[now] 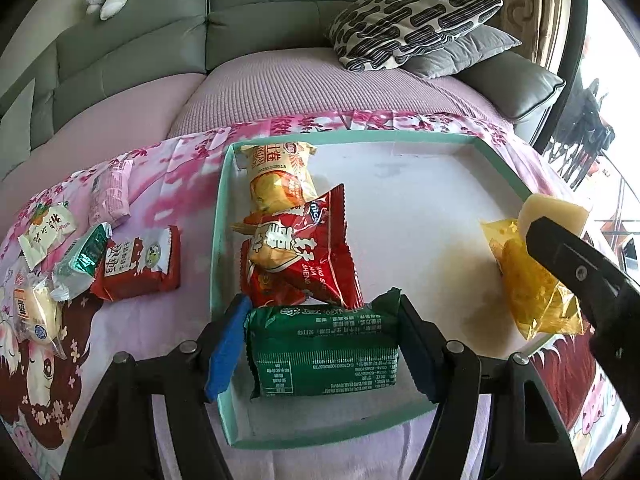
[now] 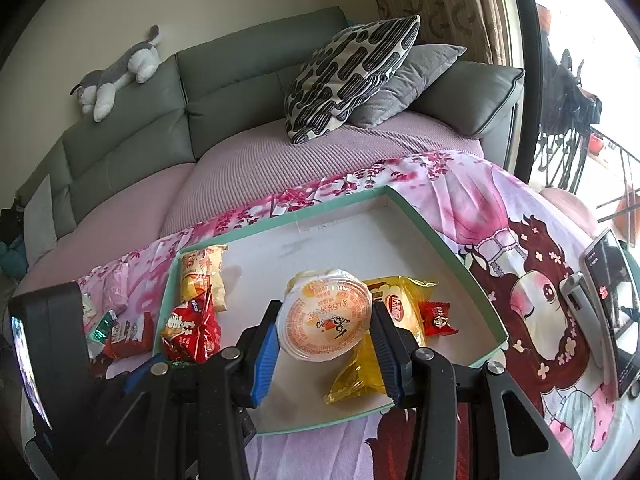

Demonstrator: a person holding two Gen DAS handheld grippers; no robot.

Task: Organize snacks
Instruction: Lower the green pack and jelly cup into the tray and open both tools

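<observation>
My left hand-held gripper [image 1: 323, 344] has its blue pads on both ends of a green snack packet [image 1: 324, 350], holding it low over the near left corner of the teal-rimmed tray [image 1: 218, 216], just behind a red snack bag [image 1: 304, 252]. My right hand-held gripper [image 2: 325, 346] grips a round orange-lidded jelly cup [image 2: 325, 325] above the tray's right side, over a yellow packet [image 2: 400, 312]. More packets, among them a red-and-white pack [image 1: 138, 264], lie on the floral-clothed surface [image 1: 188, 172] left of the tray.

The red packet [image 1: 304, 248] reads "HAO SHI JIA SHENG"; other packets' Chinese print is too small.
</observation>
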